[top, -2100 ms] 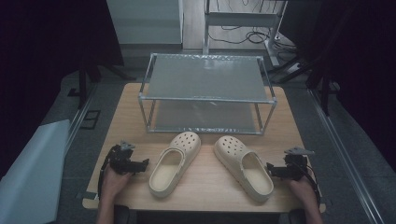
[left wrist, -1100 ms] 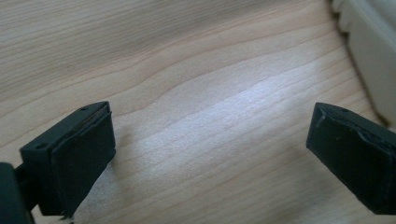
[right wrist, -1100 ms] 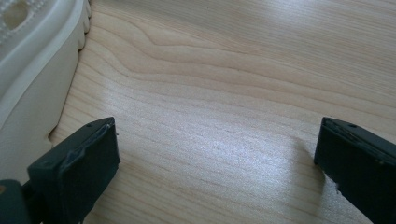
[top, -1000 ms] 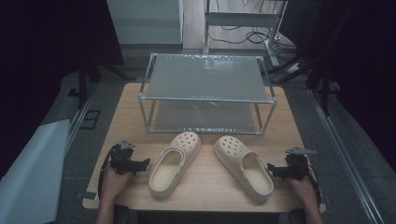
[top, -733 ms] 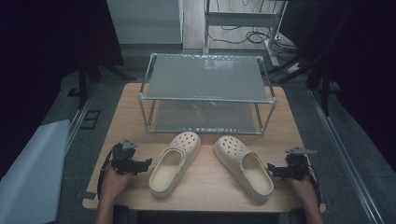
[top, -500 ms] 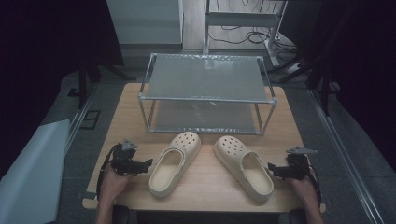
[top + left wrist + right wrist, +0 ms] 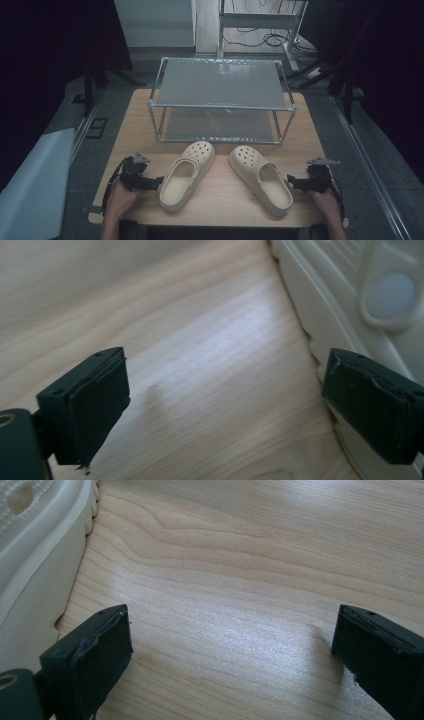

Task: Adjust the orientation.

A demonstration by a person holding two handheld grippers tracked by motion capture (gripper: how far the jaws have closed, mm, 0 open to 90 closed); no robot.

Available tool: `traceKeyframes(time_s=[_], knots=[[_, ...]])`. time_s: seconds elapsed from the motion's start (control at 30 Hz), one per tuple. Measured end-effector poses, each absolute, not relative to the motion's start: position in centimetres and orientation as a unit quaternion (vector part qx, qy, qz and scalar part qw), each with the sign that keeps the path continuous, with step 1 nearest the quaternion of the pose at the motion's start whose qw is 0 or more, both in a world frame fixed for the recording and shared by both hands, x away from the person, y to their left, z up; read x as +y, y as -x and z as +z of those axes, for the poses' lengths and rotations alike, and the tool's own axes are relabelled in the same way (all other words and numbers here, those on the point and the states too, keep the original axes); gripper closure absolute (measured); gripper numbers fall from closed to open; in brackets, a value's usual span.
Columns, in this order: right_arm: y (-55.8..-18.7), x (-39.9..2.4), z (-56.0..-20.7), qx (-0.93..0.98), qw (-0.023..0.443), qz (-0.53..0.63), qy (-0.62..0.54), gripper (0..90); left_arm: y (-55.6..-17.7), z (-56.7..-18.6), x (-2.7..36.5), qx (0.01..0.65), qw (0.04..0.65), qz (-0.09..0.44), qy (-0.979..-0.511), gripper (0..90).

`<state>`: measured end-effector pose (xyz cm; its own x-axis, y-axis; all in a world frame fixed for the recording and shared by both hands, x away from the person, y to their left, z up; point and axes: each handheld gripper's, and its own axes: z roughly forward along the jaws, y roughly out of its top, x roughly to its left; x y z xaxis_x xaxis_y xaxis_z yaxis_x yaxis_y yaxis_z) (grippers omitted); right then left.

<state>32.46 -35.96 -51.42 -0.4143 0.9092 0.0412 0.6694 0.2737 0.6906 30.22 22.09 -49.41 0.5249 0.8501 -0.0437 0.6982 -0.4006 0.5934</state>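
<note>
Two cream clogs lie on the wooden table (image 7: pixel 220 205) in front of a wire shelf. The left clog (image 7: pixel 186 175) points up and to the right; the right clog (image 7: pixel 261 179) points up and to the left. My left gripper (image 7: pixel 156 181) rests open just left of the left clog's heel, and in the left gripper view that clog's side (image 7: pixel 350 305) runs past the right jaw. My right gripper (image 7: pixel 292 182) stands open just right of the right clog's heel; the right gripper view has that clog's edge (image 7: pixel 35 545) at far left. Bare wood lies between each pair of jaws.
A two-level metal wire shelf (image 7: pixel 222 100) stands on the back half of the table. The table's front edge is near the person's hands (image 7: pixel 120 197). Dark floor, a pale sheet (image 7: pixel 30 185) at left and cables surround the table.
The left gripper has crept a little right toward the left clog's heel. The right gripper and both clogs stay where they were.
</note>
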Motion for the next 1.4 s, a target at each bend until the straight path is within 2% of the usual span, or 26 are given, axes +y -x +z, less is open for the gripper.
traceKeyframes(time_s=[0.63, 0.87, 1.07, 1.23, 1.4], knots=[[-32.4, -36.0, -51.4, 0.775, 0.185, 0.322, -0.511, 3.8, -28.9, -49.6, 20.0, 0.448, 0.305, 0.091, -0.836, 6.7], [-32.4, -36.2, -51.4, 0.773, 0.187, 0.324, -0.512, 4.0, -28.5, -49.0, 20.0, 0.453, 0.305, 0.109, -0.831, 6.9], [-32.4, -36.4, -51.4, 0.771, 0.187, 0.326, -0.515, 4.3, -28.0, -47.3, 20.8, 0.462, 0.354, 0.113, -0.805, 9.7], [-32.4, -36.3, -51.4, 0.773, 0.187, 0.323, -0.513, 4.5, -27.6, -46.3, 19.6, 0.454, 0.363, 0.113, -0.806, 14.3], [-32.4, -36.3, -51.4, 0.772, 0.186, 0.323, -0.515, 4.6, -27.6, -45.6, 18.2, 0.446, 0.368, 0.106, -0.809, 14.9]])
